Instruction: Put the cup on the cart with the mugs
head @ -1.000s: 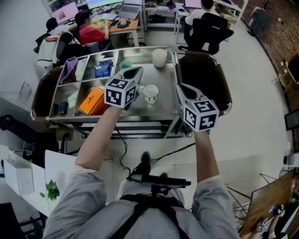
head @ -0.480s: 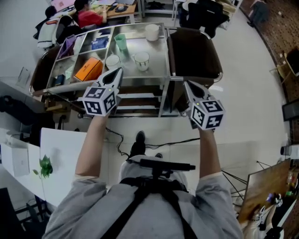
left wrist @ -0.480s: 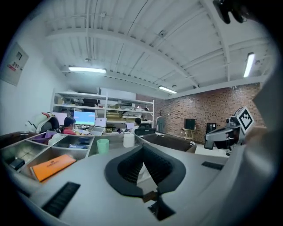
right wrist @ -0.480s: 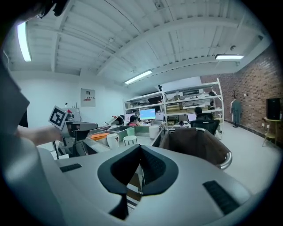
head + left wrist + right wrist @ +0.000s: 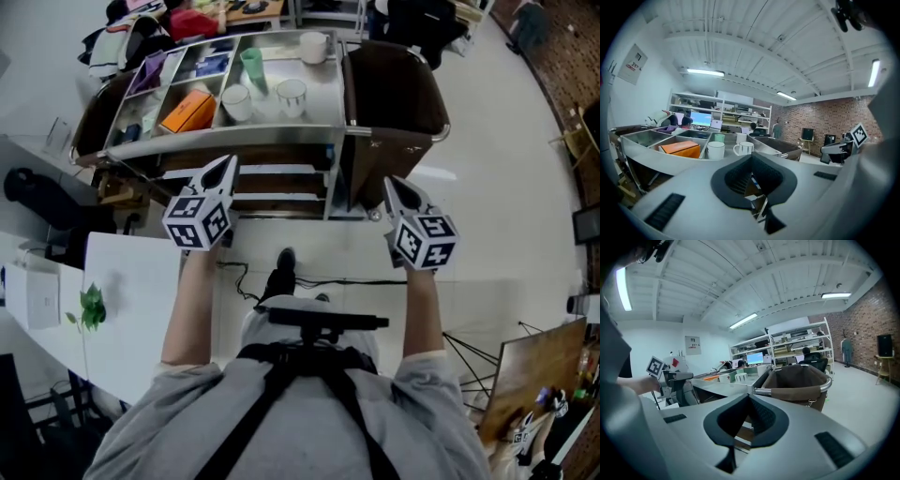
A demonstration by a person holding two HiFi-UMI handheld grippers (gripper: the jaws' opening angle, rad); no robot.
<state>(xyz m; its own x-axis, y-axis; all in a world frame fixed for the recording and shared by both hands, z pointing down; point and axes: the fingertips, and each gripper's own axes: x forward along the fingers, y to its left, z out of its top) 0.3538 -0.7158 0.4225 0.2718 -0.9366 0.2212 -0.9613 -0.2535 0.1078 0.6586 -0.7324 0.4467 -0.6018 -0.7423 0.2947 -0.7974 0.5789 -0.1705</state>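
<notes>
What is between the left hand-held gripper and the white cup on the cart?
Nothing stands in the way. The left hand-held gripper, shut and empty, hangs in front of the cart. The white cup stands on its top tray beside a white mug. Only the tray's low front rim lies between them.

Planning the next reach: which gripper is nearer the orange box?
Left. The left gripper hangs in front of the orange box; the right gripper is farther off, by the brown bin.
</notes>
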